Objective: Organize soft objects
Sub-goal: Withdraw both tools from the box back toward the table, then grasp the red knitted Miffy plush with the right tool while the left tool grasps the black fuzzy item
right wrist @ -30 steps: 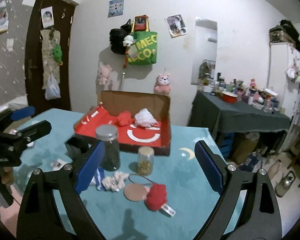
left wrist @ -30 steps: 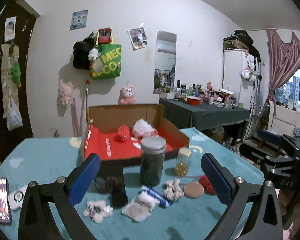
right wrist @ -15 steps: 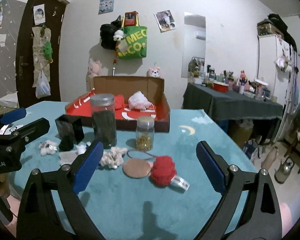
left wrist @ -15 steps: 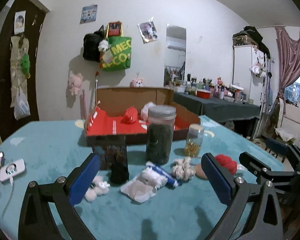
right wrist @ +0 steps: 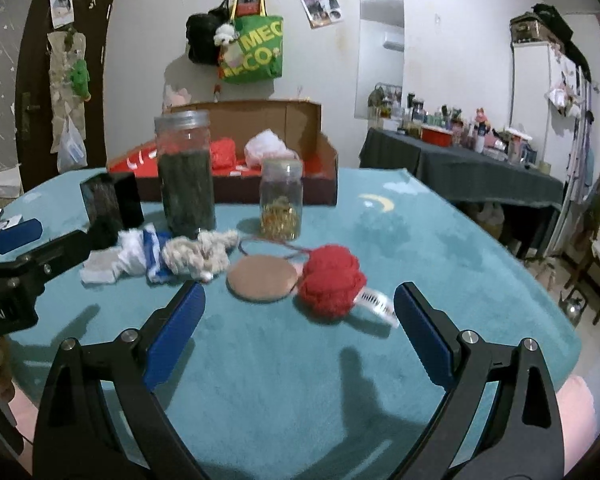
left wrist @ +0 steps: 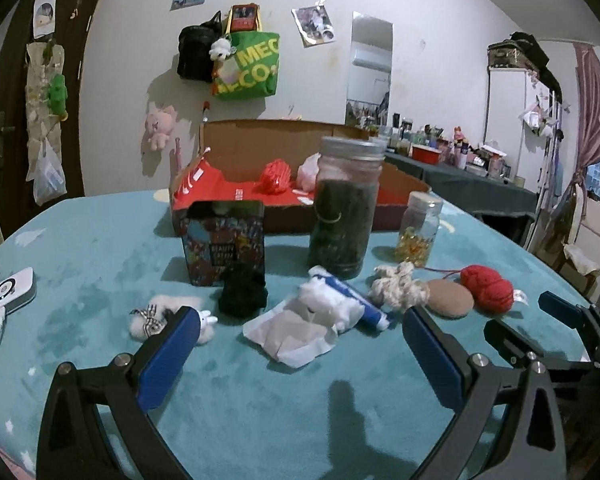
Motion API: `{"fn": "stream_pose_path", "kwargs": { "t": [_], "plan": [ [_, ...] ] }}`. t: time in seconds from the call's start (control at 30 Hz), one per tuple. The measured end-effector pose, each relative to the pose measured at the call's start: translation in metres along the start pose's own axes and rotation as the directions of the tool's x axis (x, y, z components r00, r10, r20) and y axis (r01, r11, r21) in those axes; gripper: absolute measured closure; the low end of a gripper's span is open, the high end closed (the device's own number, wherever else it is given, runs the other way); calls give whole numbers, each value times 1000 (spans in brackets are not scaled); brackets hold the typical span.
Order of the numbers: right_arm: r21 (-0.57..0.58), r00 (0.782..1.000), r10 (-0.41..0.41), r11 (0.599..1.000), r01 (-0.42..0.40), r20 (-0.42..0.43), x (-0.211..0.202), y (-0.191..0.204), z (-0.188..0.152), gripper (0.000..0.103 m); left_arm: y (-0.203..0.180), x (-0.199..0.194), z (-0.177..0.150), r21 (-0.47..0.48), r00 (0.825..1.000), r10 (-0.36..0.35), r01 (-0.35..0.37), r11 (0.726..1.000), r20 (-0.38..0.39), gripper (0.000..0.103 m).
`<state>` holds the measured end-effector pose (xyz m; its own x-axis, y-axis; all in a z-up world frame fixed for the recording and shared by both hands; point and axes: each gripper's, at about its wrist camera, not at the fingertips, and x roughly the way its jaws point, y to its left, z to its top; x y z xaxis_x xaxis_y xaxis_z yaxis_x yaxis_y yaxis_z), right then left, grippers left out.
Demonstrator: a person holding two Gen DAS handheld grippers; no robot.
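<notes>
Both jaws stand wide apart and empty: left gripper (left wrist: 296, 344) above the white cloth (left wrist: 300, 330), right gripper (right wrist: 298, 316) with the red yarn ball (right wrist: 332, 285) at 12 o'clock. The box (left wrist: 396, 184) behind the surface (right wrist: 440, 248) is partly hidden by a tall jar (left wrist: 346, 208).

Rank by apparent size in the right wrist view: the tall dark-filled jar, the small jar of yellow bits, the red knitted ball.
1. Tall dark-filled jar.
2. Red knitted ball, though it sits nearer the camera, so unsure.
3. Small jar of yellow bits.
</notes>
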<state>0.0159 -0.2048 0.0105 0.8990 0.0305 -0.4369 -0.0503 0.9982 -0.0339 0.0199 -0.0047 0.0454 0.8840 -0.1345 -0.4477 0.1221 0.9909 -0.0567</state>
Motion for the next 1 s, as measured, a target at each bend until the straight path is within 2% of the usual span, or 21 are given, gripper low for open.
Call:
{"fn": "stream_pose_path", "kwargs": {
  "t": [0.57,0.8,1.0],
  "plan": [
    [23,998,-2,1000,3,-61,19,-8,-7,6,11,11,5,-18,998,-1,0,1000,-70,0],
    [29,998,-9,1000,11,-63,23,-17,6,6,21,20,21,-8,995,10,-11,1000,-98,0],
    [22,995,-27,999,29,-93,34,-31,24,6,36,33,33,-4,988,46,-47,999,-146,0]
  ]
}}
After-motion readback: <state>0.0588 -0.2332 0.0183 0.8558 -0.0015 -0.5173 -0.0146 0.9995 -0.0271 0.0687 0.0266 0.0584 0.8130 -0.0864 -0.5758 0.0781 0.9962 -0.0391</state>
